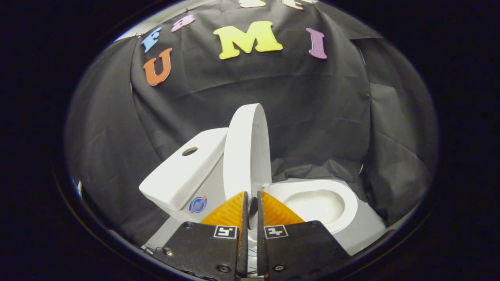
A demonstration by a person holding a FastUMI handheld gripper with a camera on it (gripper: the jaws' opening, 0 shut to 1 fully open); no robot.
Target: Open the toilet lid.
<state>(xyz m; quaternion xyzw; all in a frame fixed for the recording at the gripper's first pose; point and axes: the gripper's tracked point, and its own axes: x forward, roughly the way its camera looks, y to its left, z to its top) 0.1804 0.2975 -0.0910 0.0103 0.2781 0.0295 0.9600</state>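
The white toilet lid (246,156) stands raised, nearly upright, leaning toward the white tank (183,175) behind it. Its near edge runs down between my fingers. My gripper (252,201) is shut on that edge, with only a narrow gap between the fingers, where a small dark round spot on the lid shows. The open seat and bowl (318,203) lie just beyond the fingers, on the side away from the tank.
The tank's top has a round button hole (190,151) and a small round sticker (198,204) on its front. Black cloth walls (320,117) close in behind and beside the toilet. The pale floor base (367,230) surrounds the bowl.
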